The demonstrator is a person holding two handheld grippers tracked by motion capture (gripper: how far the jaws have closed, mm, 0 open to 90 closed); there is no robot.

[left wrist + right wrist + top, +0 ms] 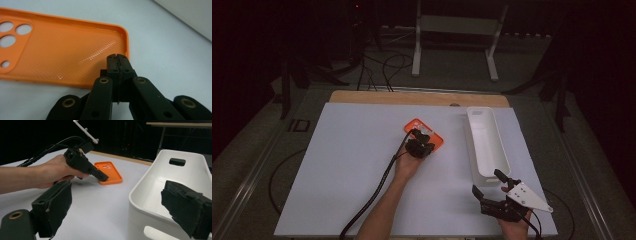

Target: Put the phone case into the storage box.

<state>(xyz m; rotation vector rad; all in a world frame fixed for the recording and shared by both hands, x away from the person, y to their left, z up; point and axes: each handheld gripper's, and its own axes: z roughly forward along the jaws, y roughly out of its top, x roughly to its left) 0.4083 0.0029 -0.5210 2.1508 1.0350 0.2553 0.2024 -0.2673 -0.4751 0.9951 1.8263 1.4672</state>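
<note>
- The orange phone case lay flat, its near rim under the left gripper's clenched fingertips.
- The right gripper stood released beside the white bin.

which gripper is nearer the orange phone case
Left. The left gripper sits at the orange phone case, jaws shut at its rim. The right gripper is open, well off beside the near end of the white bin.
</note>
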